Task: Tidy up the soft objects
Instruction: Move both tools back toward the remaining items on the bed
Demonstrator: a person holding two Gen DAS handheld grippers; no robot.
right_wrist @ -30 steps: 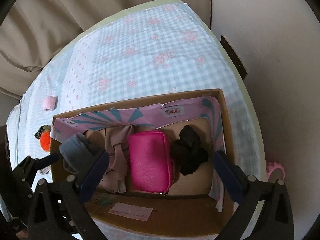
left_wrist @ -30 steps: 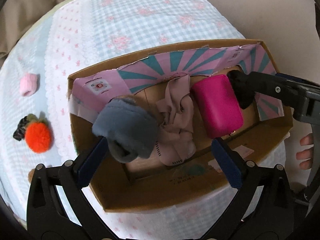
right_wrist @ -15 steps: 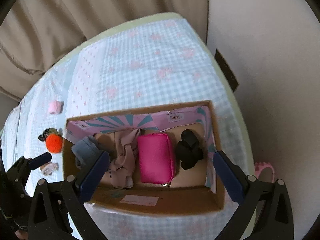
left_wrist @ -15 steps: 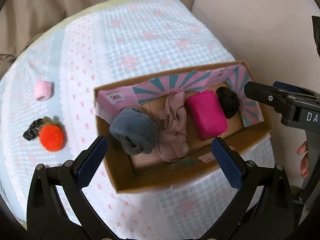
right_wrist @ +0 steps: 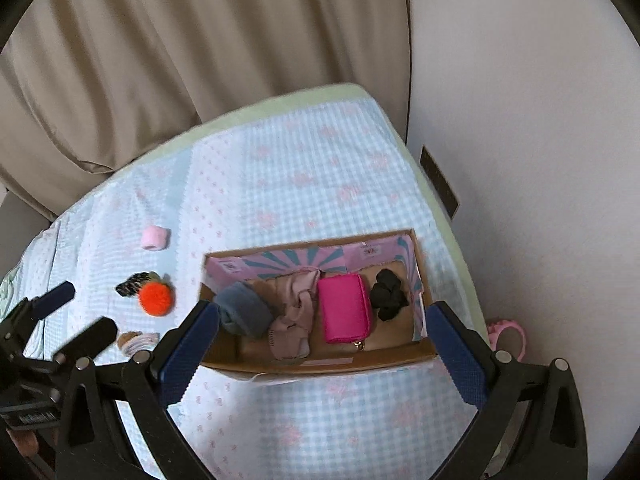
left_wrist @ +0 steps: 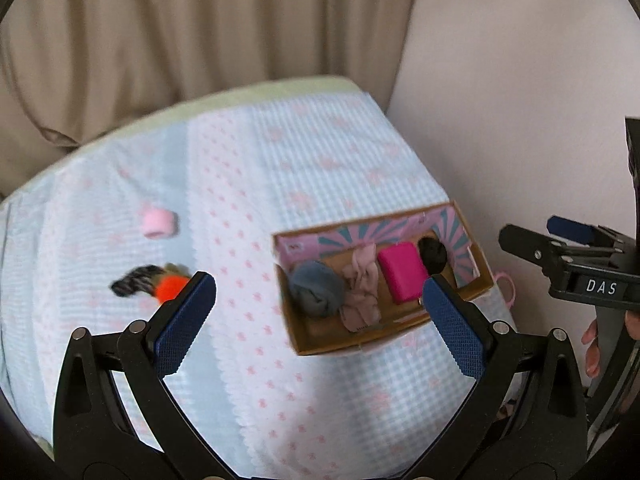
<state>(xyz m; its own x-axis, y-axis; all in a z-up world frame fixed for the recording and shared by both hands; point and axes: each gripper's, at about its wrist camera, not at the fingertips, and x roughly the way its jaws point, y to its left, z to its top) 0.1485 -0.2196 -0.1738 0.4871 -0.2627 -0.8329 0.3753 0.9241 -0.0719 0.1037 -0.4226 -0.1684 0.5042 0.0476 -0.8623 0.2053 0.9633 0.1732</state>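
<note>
While both sets of fingers hang spread wide and empty above the table, the choice of what to fetch next turns on which hand lies nearer the loose things. The left gripper (left_wrist: 320, 312) has its left finger (left_wrist: 186, 320) just in front of the orange pompom (left_wrist: 170, 286), which lies with a dark striped hair tie (left_wrist: 134, 284) touching its far-left side; the pink roll (left_wrist: 158, 222) sits farther off, up and to the left. From the right wrist view, the right gripper (right_wrist: 320, 344) is centred over the cardboard box (right_wrist: 320, 364), so those loose pieces lie well to its left, on the left gripper's side. A small pale bundle (right_wrist: 138, 342) also rests near the left gripper's fingertips. In my judgement the left hand is the better placed for the pompom, reaching forward and slightly left. The box already holds a grey sock (right_wrist: 242, 310), a beige cloth (right_wrist: 294, 316), a pink pouch (right_wrist: 346, 308) and a black scrunchie (right_wrist: 388, 294), side by side, left to right.
</note>
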